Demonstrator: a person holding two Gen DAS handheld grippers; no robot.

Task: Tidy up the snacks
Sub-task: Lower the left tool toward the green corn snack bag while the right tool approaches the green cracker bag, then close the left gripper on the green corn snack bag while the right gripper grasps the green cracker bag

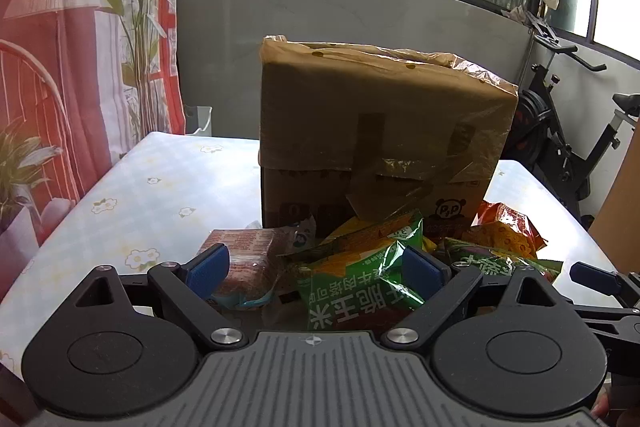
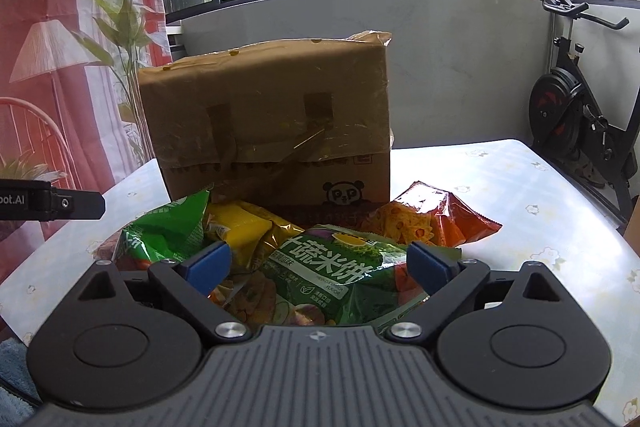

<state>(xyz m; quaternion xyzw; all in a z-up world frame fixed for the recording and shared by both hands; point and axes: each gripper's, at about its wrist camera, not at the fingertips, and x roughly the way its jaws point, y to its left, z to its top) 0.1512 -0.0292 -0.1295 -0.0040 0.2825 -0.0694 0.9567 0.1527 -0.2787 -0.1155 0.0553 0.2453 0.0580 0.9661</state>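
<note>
Snacks are heaped at the near edge of the table, low in both frames, just ahead of the two grippers. In the left wrist view the left gripper is spread wide, nothing grasped; its left pad is set over a brown packet and its right pad beside a green corn bag, which lies between the jaws untouched as far as can be seen. In the right wrist view the right gripper is likewise released and wide, with a green rice-cracker bag straddled below it. The wide spread is judged to suit the puffy bags, which would crush or slip under a narrow pinch. Behind it a yellow pack and an orange bag are piled against the box. The box stands upright at centre frame, taped and plastic-wrapped on top, apparently closed, so it is probably only a backstop. Whether it is the snacks' destination cannot be told. Beyond, windows and an exercise bike are seen at right.
</note>
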